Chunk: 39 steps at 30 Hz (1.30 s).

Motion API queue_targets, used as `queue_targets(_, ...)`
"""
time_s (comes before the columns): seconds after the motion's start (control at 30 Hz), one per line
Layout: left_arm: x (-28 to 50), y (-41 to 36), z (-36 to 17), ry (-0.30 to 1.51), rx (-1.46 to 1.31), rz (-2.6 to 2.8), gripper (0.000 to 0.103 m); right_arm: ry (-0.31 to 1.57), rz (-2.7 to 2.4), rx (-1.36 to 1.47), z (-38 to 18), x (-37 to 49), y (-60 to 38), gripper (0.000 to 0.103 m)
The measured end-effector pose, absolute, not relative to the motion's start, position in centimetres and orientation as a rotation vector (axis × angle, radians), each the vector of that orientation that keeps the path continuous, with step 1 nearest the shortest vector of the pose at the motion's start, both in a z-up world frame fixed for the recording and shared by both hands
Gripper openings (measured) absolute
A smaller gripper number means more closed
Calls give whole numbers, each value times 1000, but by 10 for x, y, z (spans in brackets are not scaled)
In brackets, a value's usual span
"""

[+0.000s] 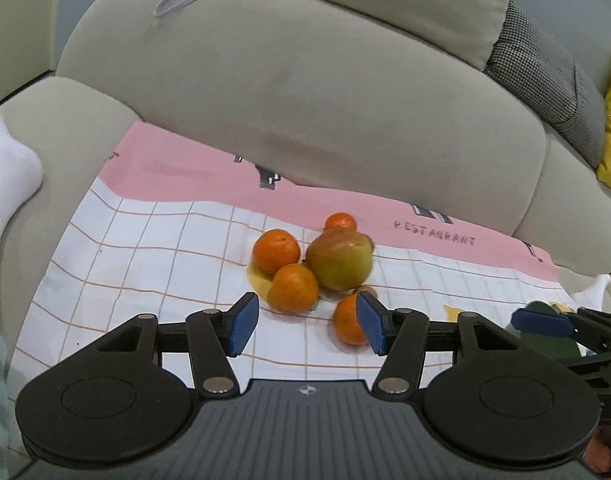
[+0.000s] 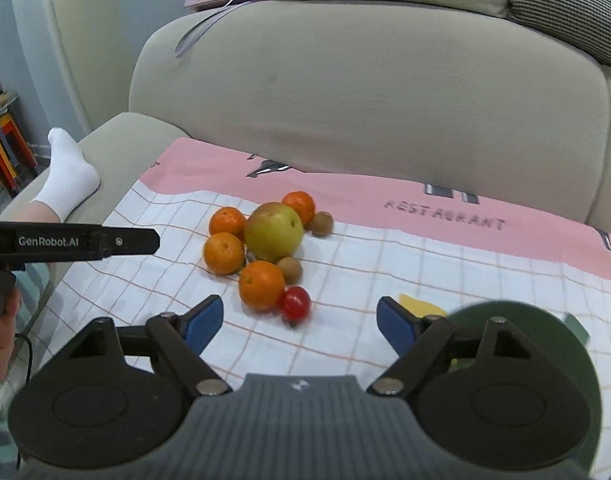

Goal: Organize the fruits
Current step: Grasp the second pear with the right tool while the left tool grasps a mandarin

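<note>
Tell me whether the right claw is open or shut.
Open: the right claw has its blue pads spread wide apart, holding nothing.

The fruit sits bunched tight on the checked cloth (image 2: 385, 280): four oranges (image 2: 261, 285), a large apple (image 2: 273, 231), two kiwis (image 2: 290, 269) and a cherry tomato (image 2: 295, 303) touch one another, leaving hardly any gap between them for a finger. Bare cloth lies open to the left, right and near side of the cluster. Behind it the sofa backrest (image 2: 385, 92) rises near the pile. A dark green bowl (image 2: 545, 328) stands at the near right, and a socked foot (image 2: 67, 172) rests on the seat at the far left.
</note>
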<state>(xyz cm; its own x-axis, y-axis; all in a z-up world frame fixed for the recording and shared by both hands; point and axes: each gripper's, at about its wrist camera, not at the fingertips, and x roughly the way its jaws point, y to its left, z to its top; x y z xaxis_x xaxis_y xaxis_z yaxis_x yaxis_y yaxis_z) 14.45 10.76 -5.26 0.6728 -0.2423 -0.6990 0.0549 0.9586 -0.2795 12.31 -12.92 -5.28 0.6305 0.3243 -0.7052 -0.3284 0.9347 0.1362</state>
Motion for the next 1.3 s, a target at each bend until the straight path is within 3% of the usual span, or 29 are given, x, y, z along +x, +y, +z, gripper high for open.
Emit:
queue_targets(0.33,174,91,-89,855,-153,-160,64,833,390,48,-78,172,-111,63)
queue_targets(0.67,199,88,-107,856,-175,-161,62,849,389,138,-100,220,-94,62)
queue_targets(0.97,211,89,-119,869,-208,-148,61,886,403,188,-121,252,-78,69)
queue_targets(1.3,215,84,-130,874,-202,-165,52,928,427,240,-139,271,-75,68)
